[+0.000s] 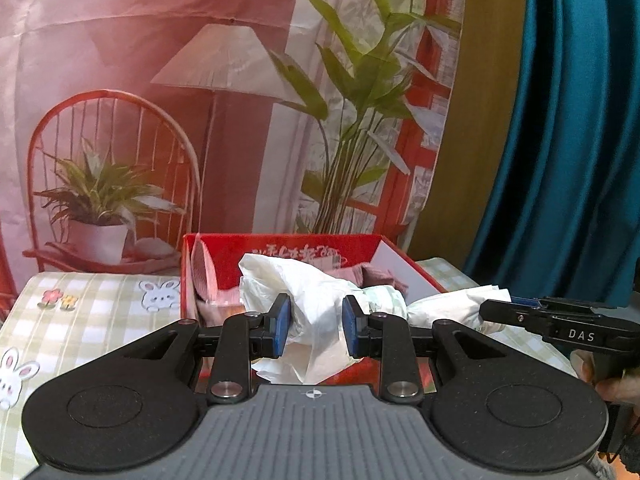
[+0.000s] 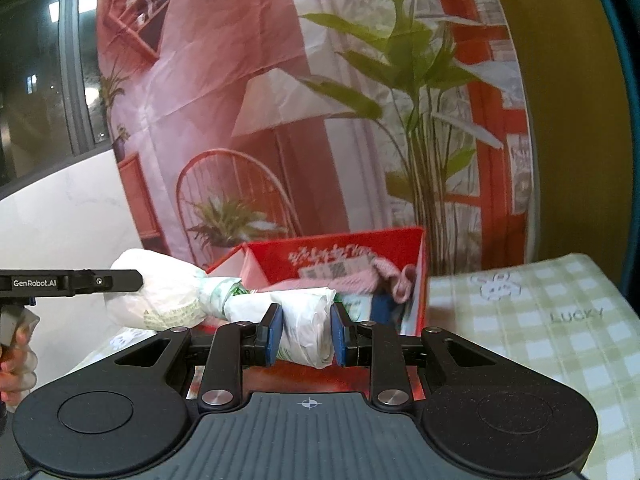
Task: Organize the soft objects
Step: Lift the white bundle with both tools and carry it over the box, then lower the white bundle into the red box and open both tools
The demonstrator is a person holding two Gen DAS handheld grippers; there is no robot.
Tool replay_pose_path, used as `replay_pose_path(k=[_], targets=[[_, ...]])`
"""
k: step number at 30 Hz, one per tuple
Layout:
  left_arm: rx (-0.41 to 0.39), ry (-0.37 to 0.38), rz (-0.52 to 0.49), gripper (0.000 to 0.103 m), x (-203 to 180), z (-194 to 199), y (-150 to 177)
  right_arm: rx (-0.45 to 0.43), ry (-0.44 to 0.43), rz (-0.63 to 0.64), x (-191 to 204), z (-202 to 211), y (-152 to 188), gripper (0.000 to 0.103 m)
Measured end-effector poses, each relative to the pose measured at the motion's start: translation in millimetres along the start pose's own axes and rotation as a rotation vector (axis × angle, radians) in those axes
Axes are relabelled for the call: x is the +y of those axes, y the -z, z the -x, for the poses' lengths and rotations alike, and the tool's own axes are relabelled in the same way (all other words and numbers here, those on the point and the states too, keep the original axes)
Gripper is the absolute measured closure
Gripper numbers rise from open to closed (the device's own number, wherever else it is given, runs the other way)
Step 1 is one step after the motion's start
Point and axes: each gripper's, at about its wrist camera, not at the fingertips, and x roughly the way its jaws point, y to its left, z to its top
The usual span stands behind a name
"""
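The left gripper (image 1: 316,326) is clamping one end of a white plastic bag (image 1: 316,300), its blue pads (image 1: 282,322) pressing into the crumpled film from both sides at a narrow gap. The right gripper (image 2: 306,334) is pinching the bag's (image 2: 304,320) other end, a rolled white section, between its own blue pads (image 2: 276,332), also narrowly set. The bag is stretching between the two grippers, twisted and knotted near the middle where green print is showing, and it is hanging in the air just in front of and above a red box (image 1: 280,246). In the right wrist view the box (image 2: 340,242) is holding a pink knit piece (image 2: 384,276) draped against its inner wall. The box is sitting on a green checked cloth (image 1: 100,292) printed with rabbits. Behind it a backdrop (image 1: 160,80) with a printed chair, lamp and plants is hanging, with a blue curtain (image 1: 560,120) at its right.
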Motion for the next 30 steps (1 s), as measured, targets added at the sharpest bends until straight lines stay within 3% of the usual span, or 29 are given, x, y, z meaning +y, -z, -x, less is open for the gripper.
replay_pose_path(k=[8,16,30], targets=[[0.05,-0.025,0.022,0.074,27.3,-60.5,-28.7,0.015,0.028,0.033,-14.3,-50.8,-34.7,0.079],[0.115,-0.073,-0.029,0.074,43.2,-114.7,-42.8,0.098,0.066,0.108,-18.8,-124.0,-62.1,0.08],[0.246,-0.097,-0.027,0.074,57.8,-163.8,-37.0,0.264,0.102,0.183,-18.0,-190.3,-62.6,0.08]])
